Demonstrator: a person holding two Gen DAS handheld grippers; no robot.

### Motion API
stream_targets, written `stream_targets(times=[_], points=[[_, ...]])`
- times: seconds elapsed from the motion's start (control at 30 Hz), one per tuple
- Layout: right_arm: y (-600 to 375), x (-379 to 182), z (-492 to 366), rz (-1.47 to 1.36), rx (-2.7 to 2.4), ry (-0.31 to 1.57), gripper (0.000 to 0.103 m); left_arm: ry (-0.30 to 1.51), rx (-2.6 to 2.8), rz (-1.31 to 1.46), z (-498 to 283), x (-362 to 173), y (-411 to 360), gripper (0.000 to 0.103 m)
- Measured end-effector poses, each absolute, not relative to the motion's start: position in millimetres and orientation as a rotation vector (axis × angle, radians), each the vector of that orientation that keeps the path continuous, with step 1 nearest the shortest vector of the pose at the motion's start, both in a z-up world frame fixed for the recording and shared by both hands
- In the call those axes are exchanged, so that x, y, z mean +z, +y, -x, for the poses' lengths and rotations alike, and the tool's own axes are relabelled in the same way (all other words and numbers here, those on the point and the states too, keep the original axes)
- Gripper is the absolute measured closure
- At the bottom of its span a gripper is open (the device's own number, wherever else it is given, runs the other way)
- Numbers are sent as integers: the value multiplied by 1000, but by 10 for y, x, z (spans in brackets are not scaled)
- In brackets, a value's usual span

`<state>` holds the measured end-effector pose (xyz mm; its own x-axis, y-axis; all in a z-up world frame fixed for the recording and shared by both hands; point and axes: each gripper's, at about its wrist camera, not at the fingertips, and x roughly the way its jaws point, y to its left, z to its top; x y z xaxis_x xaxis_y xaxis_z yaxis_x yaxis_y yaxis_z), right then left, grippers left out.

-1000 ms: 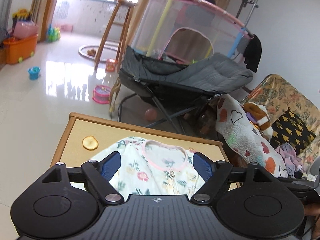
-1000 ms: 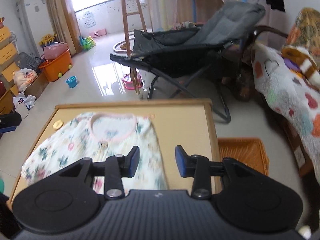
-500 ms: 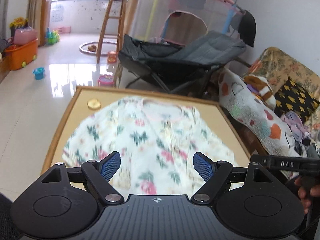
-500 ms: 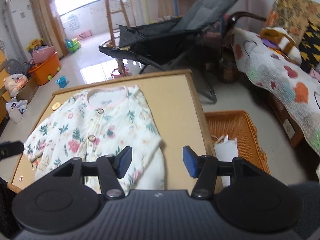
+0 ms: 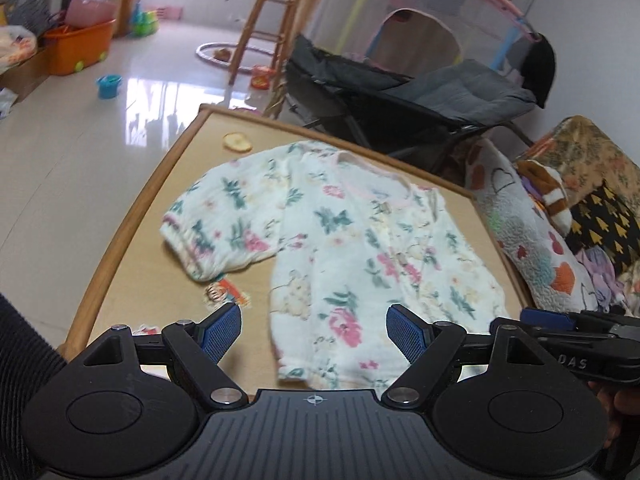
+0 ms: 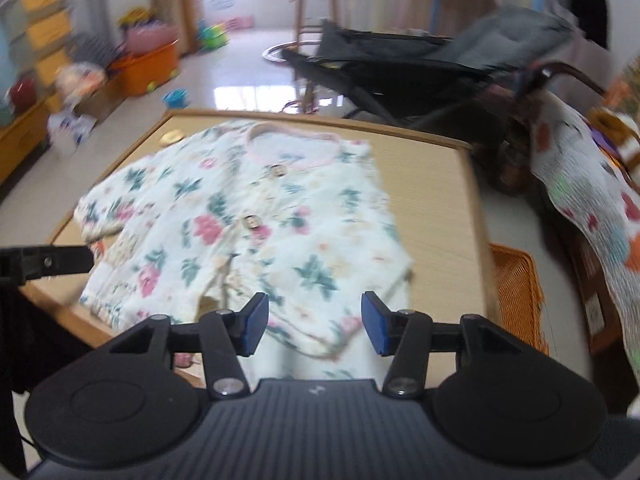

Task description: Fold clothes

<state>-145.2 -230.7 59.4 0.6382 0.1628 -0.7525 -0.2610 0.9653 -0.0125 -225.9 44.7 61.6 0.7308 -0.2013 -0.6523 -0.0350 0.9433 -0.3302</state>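
A white floral baby shirt (image 5: 352,240) with a pink collar lies flat, buttons up, on a wooden table (image 5: 132,216). Its left sleeve (image 5: 216,224) is spread out toward the table's left edge. My left gripper (image 5: 314,330) is open and empty, above the shirt's bottom hem. In the right wrist view the shirt (image 6: 248,216) fills the table (image 6: 436,200); my right gripper (image 6: 314,326) is open and empty over the shirt's lower right corner. The right gripper also shows in the left wrist view (image 5: 576,340) at the right, and the left gripper in the right wrist view (image 6: 44,262).
A yellow round chip (image 5: 237,142) lies near the table's far left corner, and a cartoon sticker (image 5: 224,294) near the sleeve. An orange basket (image 6: 516,292) stands right of the table. A grey baby bouncer (image 5: 408,100) and a couch with a heart blanket (image 5: 528,240) stand behind.
Both grippers pulled back and rose, so more of the shirt and table shows. The left view swung left to show the spread left sleeve. The right gripper's jaws opened wider.
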Motion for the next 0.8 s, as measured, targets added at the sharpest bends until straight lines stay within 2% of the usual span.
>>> stream_targets(times=[0.1,0.47,0.63,0.8], points=[[-2175,533,1356,153,263,859,62,751,-103,345,2255,583,465,22],[-1906,328,1151,238,290,914,72,764,-116,364,2137,521,402,22],[-1890,300,1172,259,299,914,87,768,-110,375,2115,498,415,22],[-1954,339,1179,225,300,898,96,773,-98,382,2097,478,431,22]])
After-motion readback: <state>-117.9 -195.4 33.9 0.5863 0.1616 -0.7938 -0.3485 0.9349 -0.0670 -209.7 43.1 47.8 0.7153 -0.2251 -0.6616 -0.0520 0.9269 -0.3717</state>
